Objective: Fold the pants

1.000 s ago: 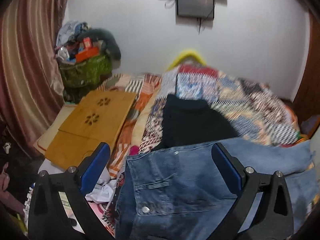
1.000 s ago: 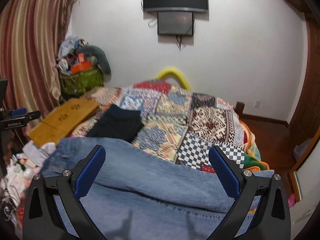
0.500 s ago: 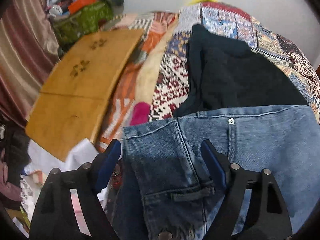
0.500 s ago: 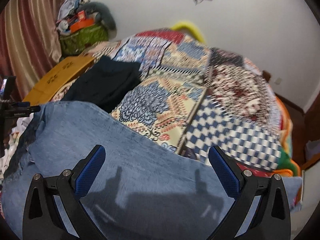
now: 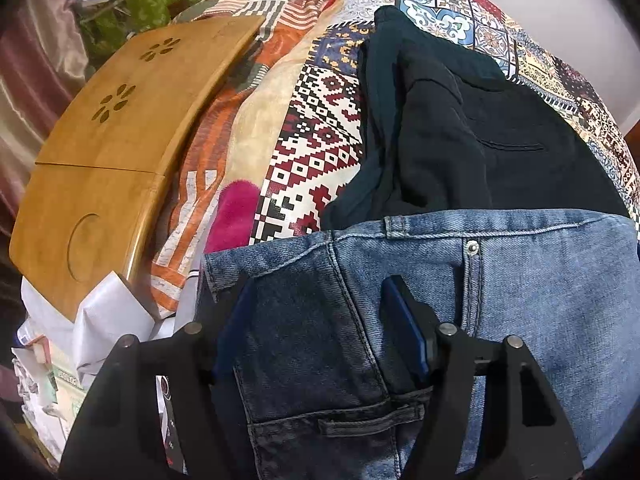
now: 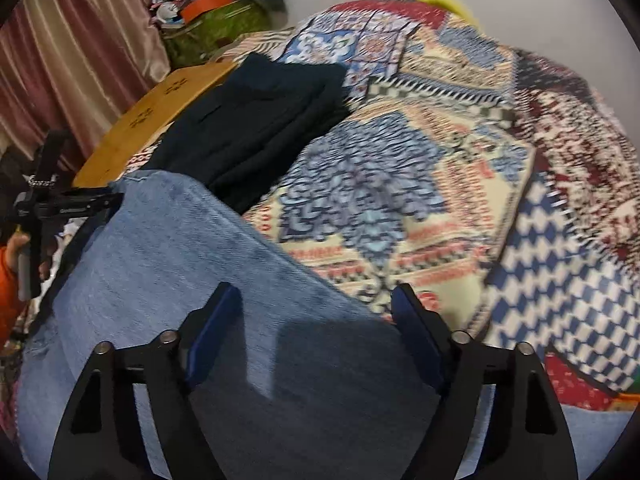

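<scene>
Blue jeans [image 5: 520, 288] lie on the patchwork bed, waistband toward the far side. My left gripper [image 5: 316, 300] is open low over the waistband corner, its fingers straddling the denim near a belt loop [image 5: 360, 424]. In the right wrist view the jeans' leg [image 6: 192, 264] stretches left to right. My right gripper [image 6: 316, 304] is open just above the leg's far edge, its shadow on the denim.
Folded black pants [image 5: 460, 132] lie just beyond the jeans, also in the right wrist view [image 6: 260, 124]. A wooden lap tray [image 5: 120, 132] sits at the bed's left edge. A green bag with clutter [image 6: 216, 28] and curtains stand at the far left.
Both grippers have tilted down and dropped toward the jeans. Their jaws have narrowed but remain open. The wall and TV have left view.
</scene>
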### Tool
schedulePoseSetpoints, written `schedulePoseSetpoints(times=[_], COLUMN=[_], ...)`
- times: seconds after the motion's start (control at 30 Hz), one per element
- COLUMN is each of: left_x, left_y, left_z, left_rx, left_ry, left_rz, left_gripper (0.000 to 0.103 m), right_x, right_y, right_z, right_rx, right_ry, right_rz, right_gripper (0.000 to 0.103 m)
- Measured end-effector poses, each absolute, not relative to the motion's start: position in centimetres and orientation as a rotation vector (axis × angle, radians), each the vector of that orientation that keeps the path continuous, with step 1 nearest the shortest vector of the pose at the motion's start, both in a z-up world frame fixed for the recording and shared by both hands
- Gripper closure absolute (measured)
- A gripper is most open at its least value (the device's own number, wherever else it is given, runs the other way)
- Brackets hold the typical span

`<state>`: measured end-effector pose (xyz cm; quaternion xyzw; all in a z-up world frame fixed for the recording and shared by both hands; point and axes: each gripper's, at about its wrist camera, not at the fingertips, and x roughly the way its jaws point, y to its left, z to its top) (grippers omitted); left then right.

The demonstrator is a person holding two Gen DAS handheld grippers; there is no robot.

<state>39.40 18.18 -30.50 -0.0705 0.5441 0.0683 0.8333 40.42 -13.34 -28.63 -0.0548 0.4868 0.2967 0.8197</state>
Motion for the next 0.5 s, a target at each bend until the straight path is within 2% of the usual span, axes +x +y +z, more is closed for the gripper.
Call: schedulePoseSetpoints(times=[0.13, 0.2, 0.33, 0.43, 0.5], left_x=[38.7, 38.3, 38.3, 39.0, 39.4], left_y=[18.1, 18.1, 17.6, 16.5, 15.7], left_z=[-30.4, -30.3, -30.1, -29.4, -28.3], left_rx=[-0.150, -0.167, -0.166, -0.098, -0.033], left_ry=[1.115, 1.113, 1.110, 1.111, 1.086], left_rz=[0.147, 0.147, 0.164, 0.189, 0.199], left_gripper=[0.055, 0.066, 0.075, 0.086, 0.090], right_x=[39.7, 39.7, 39.0, 38.3, 37.6], right_y=[-13.1, -13.0, -12.4, -11.7, -11.2], right_z=[-28.8, -28.8, -28.6, -28.0, -27.5], right_rx=[-0.104, -0.098, -0.108, -0.130, -0.168], right_ry=[1.039, 1.044, 1.034, 0.986, 0.947], right_rz=[0.630, 0.621, 0.630, 0.591, 0.555], right_gripper=[0.042, 0.047, 0.069, 0.089, 0.093])
